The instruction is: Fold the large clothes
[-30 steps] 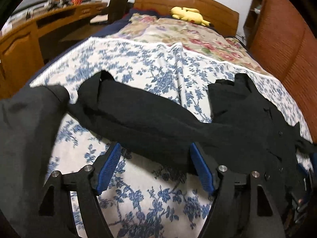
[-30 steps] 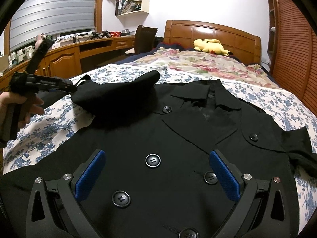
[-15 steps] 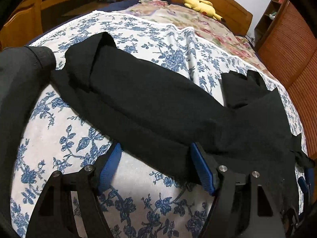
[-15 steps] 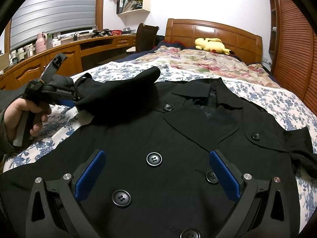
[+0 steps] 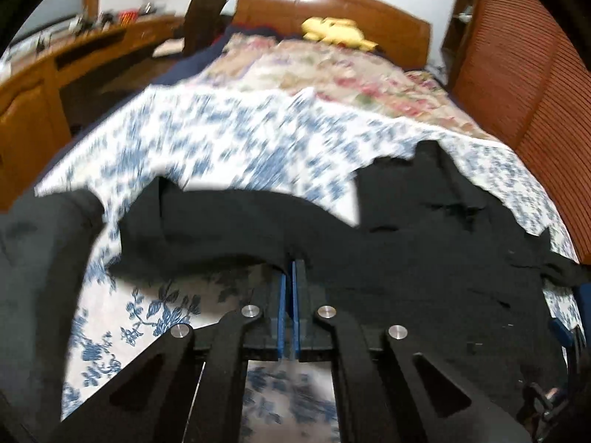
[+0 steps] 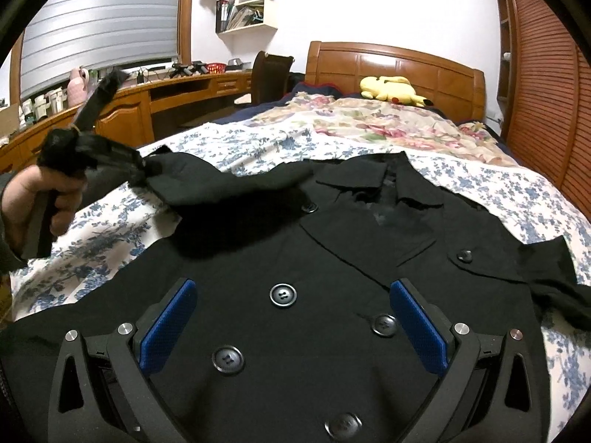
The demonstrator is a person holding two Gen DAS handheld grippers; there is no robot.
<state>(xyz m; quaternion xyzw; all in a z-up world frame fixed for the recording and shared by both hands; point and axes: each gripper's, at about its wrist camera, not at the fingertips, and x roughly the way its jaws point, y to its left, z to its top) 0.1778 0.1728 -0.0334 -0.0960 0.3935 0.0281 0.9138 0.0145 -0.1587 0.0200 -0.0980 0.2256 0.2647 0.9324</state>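
Observation:
A black double-breasted coat [image 6: 295, 258] lies face up on the bed, collar toward the headboard. My left gripper [image 5: 290, 269] is shut on the edge of the coat's left sleeve [image 5: 229, 229] and holds it lifted off the sheet; it also shows in the right wrist view [image 6: 136, 170] gripping the sleeve [image 6: 229, 184]. My right gripper [image 6: 291, 317] is open and empty, hovering low over the coat's buttoned front. The coat's right short sleeve [image 6: 554, 280] lies flat at the right.
The bed has a blue-flowered sheet [image 6: 110, 236] and a floral quilt [image 6: 369, 122] with a yellow plush toy [image 6: 391, 90] by the wooden headboard. A wooden desk [image 6: 155, 99] and chair [image 6: 269, 74] stand left; a slatted wardrobe [image 6: 546, 85] stands right.
My left gripper has closed on the sleeve edge it was straddling and raised it. The right gripper has stayed open over the coat front.

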